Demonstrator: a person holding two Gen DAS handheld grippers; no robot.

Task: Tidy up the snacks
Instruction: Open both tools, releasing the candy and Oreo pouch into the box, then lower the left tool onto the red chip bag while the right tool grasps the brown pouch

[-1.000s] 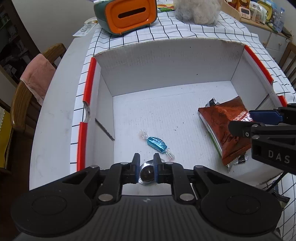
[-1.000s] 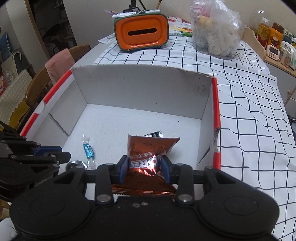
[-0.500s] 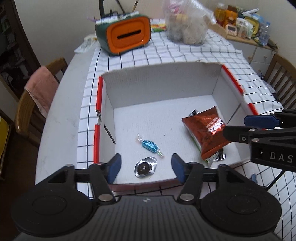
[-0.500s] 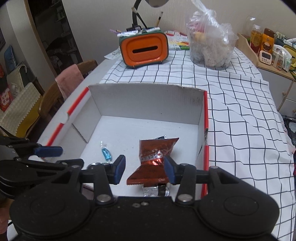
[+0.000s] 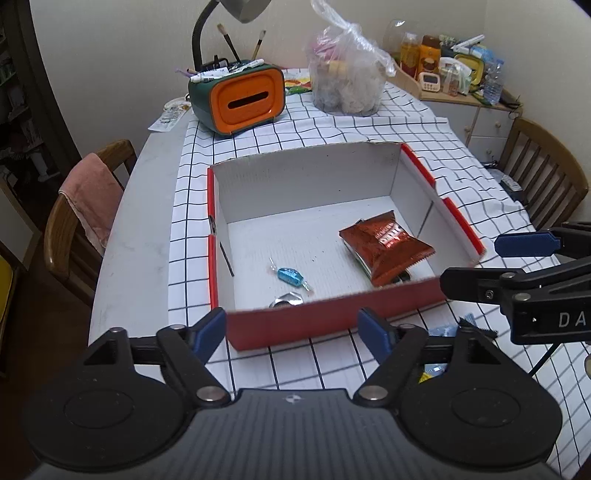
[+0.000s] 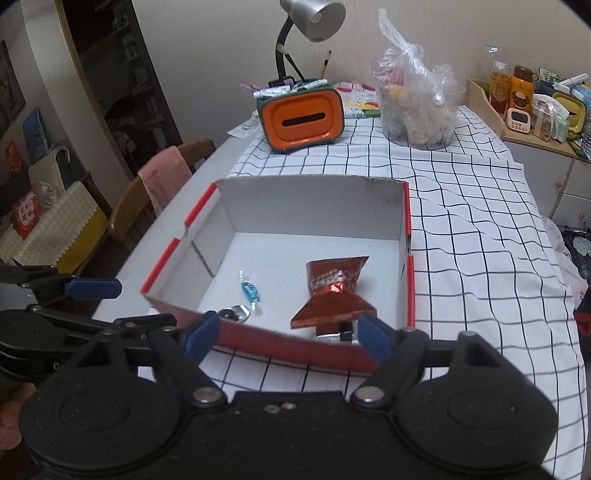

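A white cardboard box with a red rim (image 5: pixel 332 317) (image 6: pixel 288 347) stands on the checked tablecloth. In it lie a red-brown snack packet (image 5: pixel 384 247) (image 6: pixel 332 291) on top of another packet, a blue wrapped candy (image 5: pixel 290 276) (image 6: pixel 250 291) and a silver foil sweet (image 5: pixel 286 298) (image 6: pixel 234 313). My left gripper (image 5: pixel 293 328) (image 6: pixel 122 304) hovers above the box's near wall, jaws opening, nothing between them. My right gripper (image 6: pixel 288 332) (image 5: pixel 476 264) hangs beside it to the right, jaws also opening and empty. Small blue and yellow packets (image 5: pixel 441 330) lie on the cloth outside the box.
Behind the box stand an orange and green pen holder (image 5: pixel 243 99), a clear plastic bag (image 5: pixel 347 85) and a desk lamp (image 6: pixel 310 18). A wooden chair with a pink towel (image 5: pixel 92 195) is at the left, another chair (image 5: pixel 543 177) at the right.
The left gripper let go of the silver foil sweet and the right gripper let go of the red-brown packet. Both opened wide and drew back and up out of the box.
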